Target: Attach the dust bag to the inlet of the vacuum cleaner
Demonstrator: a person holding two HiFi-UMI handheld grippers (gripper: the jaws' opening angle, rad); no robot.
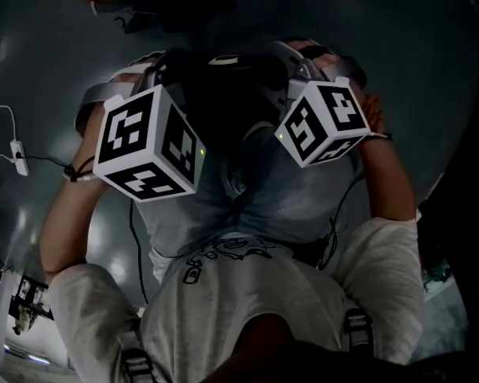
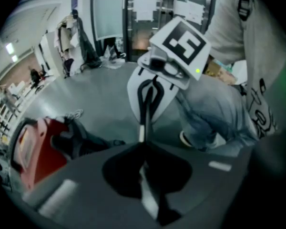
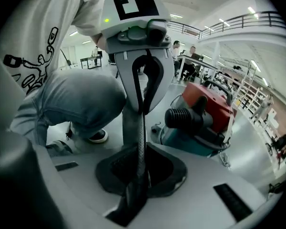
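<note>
Both grippers hold the dust bag [image 3: 140,142] stretched between them, a thin grey sheet seen edge-on. In the right gripper view my right gripper [image 3: 142,168] is shut on one end of it, and the left gripper [image 3: 144,97] pinches the far end, facing me. In the left gripper view the bag [image 2: 143,118] runs as a dark strip from my left gripper [image 2: 143,149] up to the right gripper [image 2: 150,94]. The red and teal vacuum cleaner [image 3: 207,116] with its black round inlet [image 3: 181,118] stands on the floor beyond. The head view shows only the marker cubes [image 1: 148,144] [image 1: 323,122].
The person's bent legs in jeans [image 3: 76,104] and a shoe [image 3: 97,136] are close to the bag. A white cable with a small box [image 1: 17,156] lies on the grey floor at the left. Desks, shelving and people stand far back in the hall.
</note>
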